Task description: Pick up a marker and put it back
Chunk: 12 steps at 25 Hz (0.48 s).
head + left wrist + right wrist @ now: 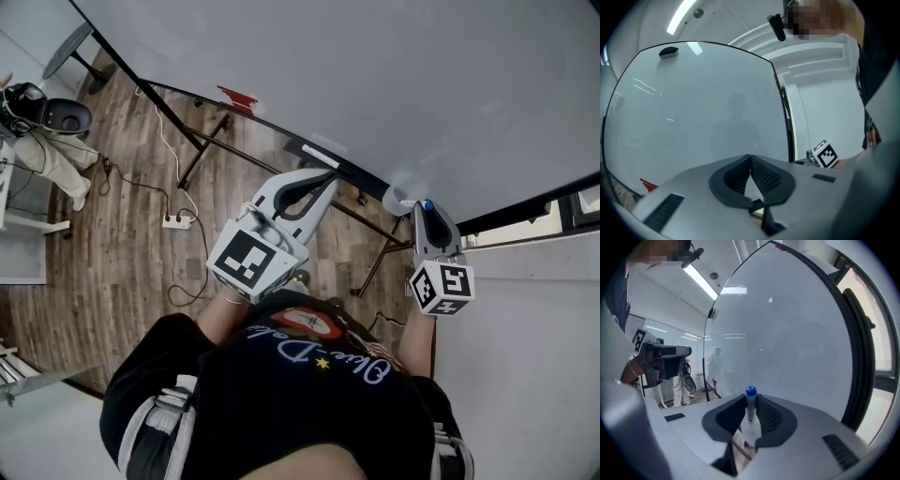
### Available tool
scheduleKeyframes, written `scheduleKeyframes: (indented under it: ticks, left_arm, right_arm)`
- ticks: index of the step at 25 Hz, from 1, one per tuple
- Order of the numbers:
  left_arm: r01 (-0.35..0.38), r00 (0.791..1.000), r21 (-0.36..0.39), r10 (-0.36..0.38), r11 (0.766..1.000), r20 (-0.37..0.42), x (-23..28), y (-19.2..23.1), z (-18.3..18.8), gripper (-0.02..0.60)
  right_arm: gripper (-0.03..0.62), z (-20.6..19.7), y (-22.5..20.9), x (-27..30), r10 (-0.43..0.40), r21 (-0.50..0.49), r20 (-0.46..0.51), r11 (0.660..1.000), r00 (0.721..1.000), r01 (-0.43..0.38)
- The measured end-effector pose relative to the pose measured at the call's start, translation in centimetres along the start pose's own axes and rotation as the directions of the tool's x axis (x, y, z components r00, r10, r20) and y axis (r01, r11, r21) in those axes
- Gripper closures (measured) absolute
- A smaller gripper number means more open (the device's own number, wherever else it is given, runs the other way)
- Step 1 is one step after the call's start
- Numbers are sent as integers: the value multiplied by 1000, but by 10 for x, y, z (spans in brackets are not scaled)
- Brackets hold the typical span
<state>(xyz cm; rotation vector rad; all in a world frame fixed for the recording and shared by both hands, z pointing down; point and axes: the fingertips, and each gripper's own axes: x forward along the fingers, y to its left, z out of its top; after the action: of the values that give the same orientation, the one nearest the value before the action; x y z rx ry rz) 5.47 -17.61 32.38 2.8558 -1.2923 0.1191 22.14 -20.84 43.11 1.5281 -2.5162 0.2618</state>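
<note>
**Head view.** The whiteboard [375, 84] fills the frame from 10 to 3 o'clock. The left gripper [328, 176] lies just above centre, pointing toward 1 o'clock at the board's lower edge. Its cube [248, 261] shows a black-and-white square pattern. At 3 o'clock the right gripper [424, 210] points toward 12, and the marker [427, 205] sticks out of its tips, blue cap up, close to the board. The right gripper's cube [441, 286] shows a blocky pattern like a 5. White cursive lettering runs upside down across the person's dark shirt [309, 375], and I cannot read it surely. A small red thing [236, 97] sits on the board's edge at 11 o'clock. On the wood floor [112, 253] at 9 o'clock lies a power strip [176, 221].

**Left gripper view.** The left gripper's [750, 158] jaws are together, tips meeting, with nothing between them. The whiteboard [693, 112] spreads from 9 to 1 o'clock, with a black oval thing [669, 52] on it at 11. The red thing [647, 183] peeks out at 8 o'clock. The right gripper's cube [827, 154] shows at 4 o'clock.

**Right gripper view.** The right gripper [751, 399] is clamped on the marker [750, 392], which stands upright between the ribbed pads, just below centre, with its blue cap above them. Dark print runs down the white barrel, too small to read. The whiteboard [787, 333] curves from 12 to 4 o'clock. The left gripper [663, 355] shows at 9 o'clock.
</note>
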Motion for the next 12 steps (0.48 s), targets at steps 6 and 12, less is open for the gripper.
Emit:
scheduleKeyframes:
  ticks: [6, 12]
  left_arm:
    - [5, 1000, 6, -6, 1000, 15, -1, -1, 3, 578]
    - [4, 1000, -2, -4, 1000, 11, -2, -1, 2, 578]
  right_arm:
    - [525, -8, 2, 4, -9, -12, -20, 1000, 1000, 8]
    - [523, -15, 3, 8, -13, -22, -33, 1000, 999, 13]
